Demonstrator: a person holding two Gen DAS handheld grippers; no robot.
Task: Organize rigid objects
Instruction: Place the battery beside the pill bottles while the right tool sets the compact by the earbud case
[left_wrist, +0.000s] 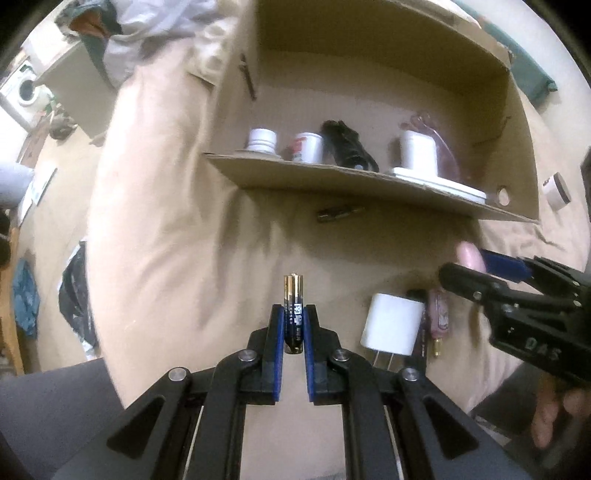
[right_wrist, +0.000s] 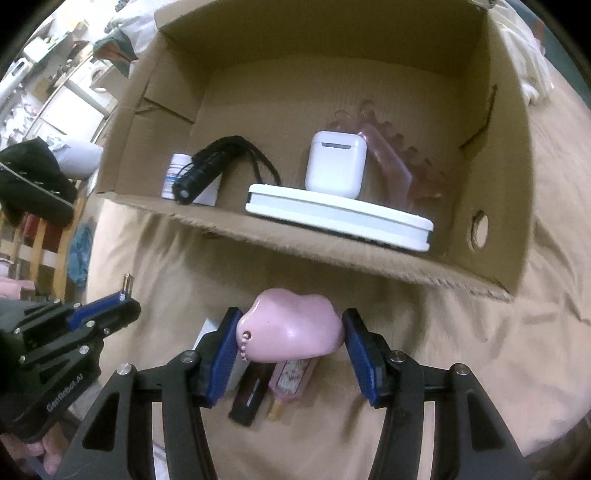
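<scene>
My left gripper (left_wrist: 293, 314) is shut on a dark blue and gold battery (left_wrist: 294, 306), held upright above the beige cloth, short of the cardboard box (left_wrist: 332, 181). It shows at the left of the right wrist view (right_wrist: 123, 295). My right gripper (right_wrist: 291, 326) is shut on a pink cloud-shaped case (right_wrist: 291, 325), held above the cloth in front of the box (right_wrist: 332, 254); it shows at the right of the left wrist view (left_wrist: 465, 267). The box holds a white flat case (right_wrist: 336, 218), a white earbud case (right_wrist: 336, 164), a black flashlight (right_wrist: 207, 171), a pill bottle (right_wrist: 173, 177) and a pink comb (right_wrist: 399, 162).
On the cloth lie a second battery (left_wrist: 340, 213) near the box's front wall, a white charger plug (left_wrist: 391, 325), a dark stick (right_wrist: 251, 398) and a pink ice-pop trinket (right_wrist: 290, 380). A small white jar (left_wrist: 557, 190) sits right of the box. Room clutter lies at the left.
</scene>
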